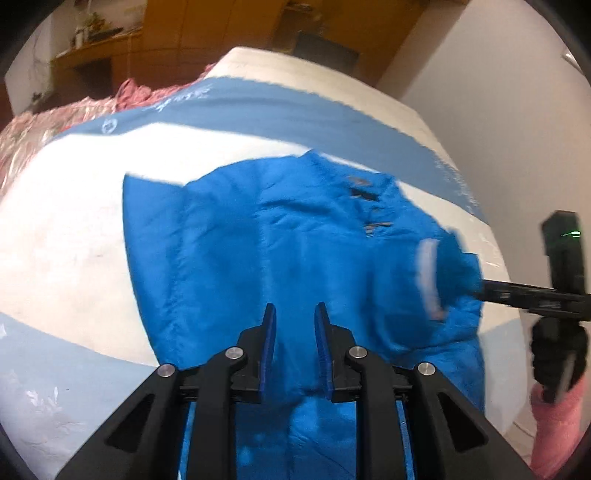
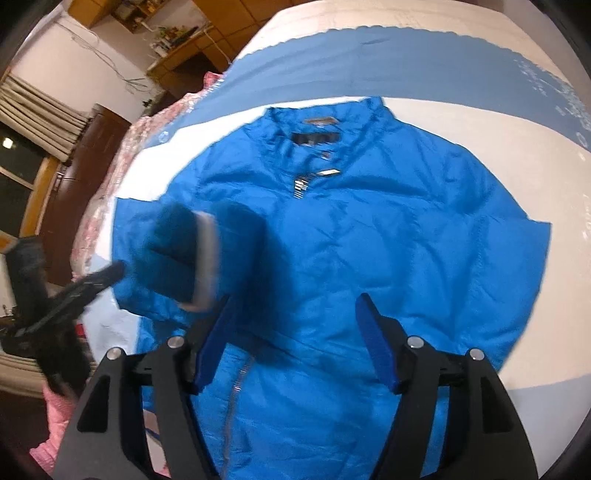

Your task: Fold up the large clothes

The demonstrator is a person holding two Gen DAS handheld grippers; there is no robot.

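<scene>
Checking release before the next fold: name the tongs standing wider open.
The right tongs: pads far apart over the blue jacket; the left tongs show only a narrow gap.

This is a home, most likely a bedroom: a wide bed with a white-and-blue banded sheet (image 2: 424, 48) fills both views, and a crumpled pink floral quilt (image 1: 44, 125) lies along its far side. Behind it stand warm brown wooden cabinets (image 1: 207, 26) and a wooden desk with small potted plants and bottles (image 2: 177, 40). Pleated pale curtains (image 2: 40, 107) hang beside a dark window (image 2: 18, 173) and a dark brown wooden door (image 2: 88, 162).
</scene>
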